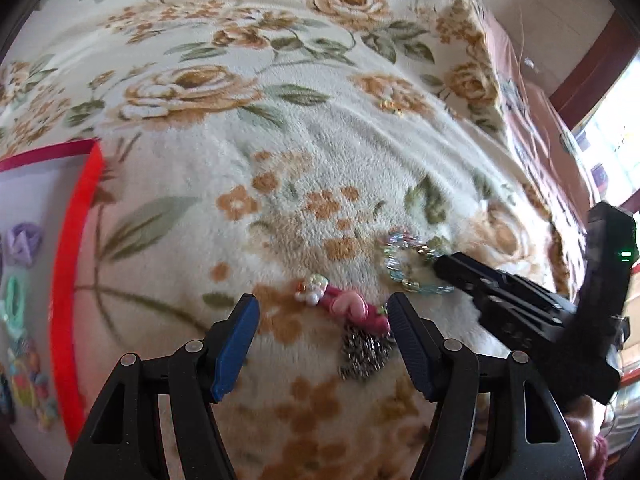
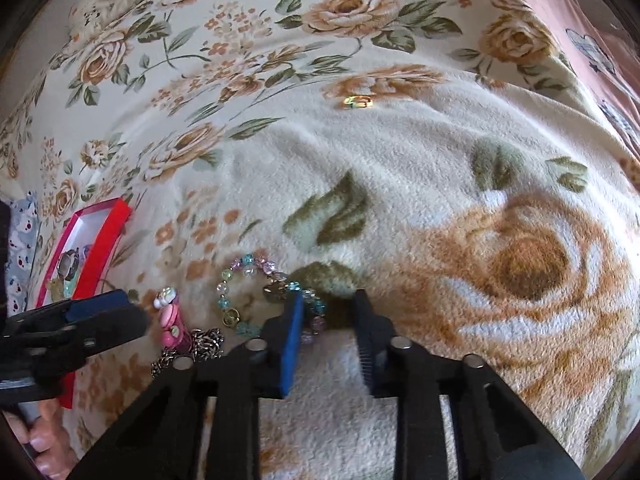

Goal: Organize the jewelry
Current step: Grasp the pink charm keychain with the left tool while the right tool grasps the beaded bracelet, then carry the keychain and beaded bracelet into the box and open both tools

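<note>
Beaded bracelet (image 2: 256, 296) partly behind right claw (image 2: 328, 320), blurred edges

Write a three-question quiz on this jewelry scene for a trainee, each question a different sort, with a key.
1. True or false: the right gripper is shut on the beaded bracelet.
2. Which item lies between the left gripper fingers?
A. gold ring
B. pink hair clip
C. red box
3. Fill in: far up the floral blanket, apart from the other pieces, lies a small gold ____.

Key
1. False: its fingers stand open, straddling the bracelet's near edge.
2. B: the pink hair clip lies there, beside a dark metal chain.
3. Ring: the gold ring. The red box sits at the left.
</note>
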A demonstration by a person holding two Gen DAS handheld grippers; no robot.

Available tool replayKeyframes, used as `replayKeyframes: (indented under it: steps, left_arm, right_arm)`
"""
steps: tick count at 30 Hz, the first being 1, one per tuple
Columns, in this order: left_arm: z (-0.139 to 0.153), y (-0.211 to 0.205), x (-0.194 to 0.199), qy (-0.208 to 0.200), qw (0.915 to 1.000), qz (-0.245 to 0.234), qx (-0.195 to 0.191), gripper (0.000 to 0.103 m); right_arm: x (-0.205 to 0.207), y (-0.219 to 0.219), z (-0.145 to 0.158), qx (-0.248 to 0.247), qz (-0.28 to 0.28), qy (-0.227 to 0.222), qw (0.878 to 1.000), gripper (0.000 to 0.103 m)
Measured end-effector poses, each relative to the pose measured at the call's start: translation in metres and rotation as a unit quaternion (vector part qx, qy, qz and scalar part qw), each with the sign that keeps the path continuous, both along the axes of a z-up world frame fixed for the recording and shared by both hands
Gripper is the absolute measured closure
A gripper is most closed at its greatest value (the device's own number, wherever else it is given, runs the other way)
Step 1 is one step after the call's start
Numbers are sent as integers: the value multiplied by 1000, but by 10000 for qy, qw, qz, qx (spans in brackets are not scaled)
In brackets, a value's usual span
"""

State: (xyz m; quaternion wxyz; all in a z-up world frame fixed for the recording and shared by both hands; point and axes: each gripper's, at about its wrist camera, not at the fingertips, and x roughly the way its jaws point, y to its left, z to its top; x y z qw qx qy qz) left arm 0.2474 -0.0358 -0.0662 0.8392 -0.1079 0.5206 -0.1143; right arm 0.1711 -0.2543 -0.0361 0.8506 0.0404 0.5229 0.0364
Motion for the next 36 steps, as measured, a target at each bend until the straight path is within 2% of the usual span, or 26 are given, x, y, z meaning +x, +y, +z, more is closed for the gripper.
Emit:
replayKeyframes:
  steps: [2,3,6,7,10,17,28,36]
  left_arm:
    - [-8,-11,3,27,9999,-64,104,42]
    - [-13,-14,6,6,9998,-134,145,44]
    - [-15,-21,5,-123,9993,-336,143,62]
    - [-15,-22,4,-153,9990,-389,173,63]
    - [-13,-24,-2,-280,9980,-488,283,64]
    - [4,-3,-28,-459,9982,-358,112,65]
    - [44,58,-93,-826,9965,12,-102,65]
    - [61,105,-139,-984,9940,460,-140,65]
  right_arm:
    - [1,-1,0,37,-11,11,10000,92]
    - [1,-1,0,51,-7,15,10000,92]
    - [0,1,1,86,25,-7,10000,95]
    - [0,2,2,112,44,-23,9999,96]
    - [-2,6,6,259,94,-86,9996,96]
    - [-11,17,30,510,223,-404,9976,96]
    - [-22,62,64,820,705,-684,9918,96]
    - [-32,107,64,908,1187,-636,9867,96]
